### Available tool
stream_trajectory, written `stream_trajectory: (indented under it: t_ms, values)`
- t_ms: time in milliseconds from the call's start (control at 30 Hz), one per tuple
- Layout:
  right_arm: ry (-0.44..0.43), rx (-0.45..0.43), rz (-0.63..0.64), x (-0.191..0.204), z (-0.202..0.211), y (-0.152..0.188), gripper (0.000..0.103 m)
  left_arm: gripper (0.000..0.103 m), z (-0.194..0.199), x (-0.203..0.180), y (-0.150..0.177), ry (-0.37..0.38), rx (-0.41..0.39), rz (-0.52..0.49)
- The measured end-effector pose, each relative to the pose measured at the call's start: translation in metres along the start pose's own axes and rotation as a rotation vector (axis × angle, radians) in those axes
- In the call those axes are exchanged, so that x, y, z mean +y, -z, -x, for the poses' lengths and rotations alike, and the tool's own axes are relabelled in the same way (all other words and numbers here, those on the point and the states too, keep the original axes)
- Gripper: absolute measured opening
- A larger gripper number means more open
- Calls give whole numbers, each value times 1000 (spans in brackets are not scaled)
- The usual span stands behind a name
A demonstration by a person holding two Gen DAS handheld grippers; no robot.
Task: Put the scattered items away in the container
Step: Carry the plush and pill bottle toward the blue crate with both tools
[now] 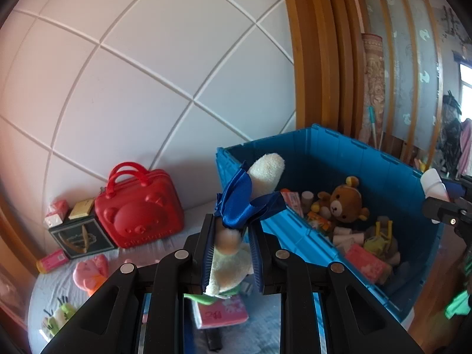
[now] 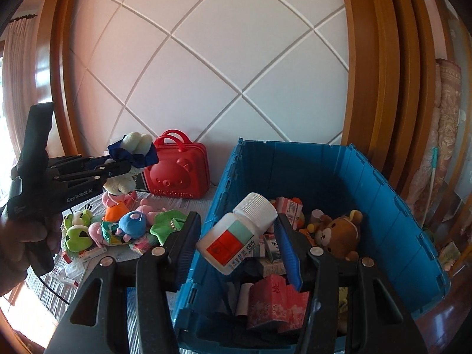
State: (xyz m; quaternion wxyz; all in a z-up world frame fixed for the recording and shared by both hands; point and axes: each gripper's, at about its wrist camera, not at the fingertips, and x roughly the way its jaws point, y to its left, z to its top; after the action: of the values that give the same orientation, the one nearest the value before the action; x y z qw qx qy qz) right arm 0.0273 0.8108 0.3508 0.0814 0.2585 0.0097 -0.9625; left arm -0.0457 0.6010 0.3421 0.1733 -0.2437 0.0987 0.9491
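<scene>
Left gripper (image 1: pixel 230 253) clamps plush toy (image 1: pixel 228 261) | right gripper (image 2: pixel 236 244) clamps pill bottle (image 2: pixel 236 233) over blue crate (image 2: pixel 398 230)

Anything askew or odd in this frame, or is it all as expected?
One thing: the white bottle sits tilted between the right gripper fingers over the blue crate, and whether both pads touch it is unclear. The left gripper holds the cream plush toy normally. Nothing spilled or damaged.

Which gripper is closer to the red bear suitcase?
Left. The left gripper, holding a plush toy, hovers beside the suitcase; the right gripper is over the blue crate.
</scene>
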Motion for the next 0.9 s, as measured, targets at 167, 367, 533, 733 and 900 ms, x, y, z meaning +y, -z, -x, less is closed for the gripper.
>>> stream_trajectory:
  t_ms: [167,367,533,733,900]
  values:
    - [34,0,-40,-26,6,4,51,22,-11,-29,-10,38,1,-35]
    - [72,-5,-80,-52,12,10,51,22,-23,-59,-22,83,-4,-70]
    - [101,-4,-110,-73,15,16,51,22,-31,-82,-29,116,-6,-95]
    - [129,-1,-144,-95,16,23,51,22,-40,-108,-39,154,0,-124]
    - [144,-1,-160,-109,16,26,51,22,-45,-123,-45,180,5,-141]
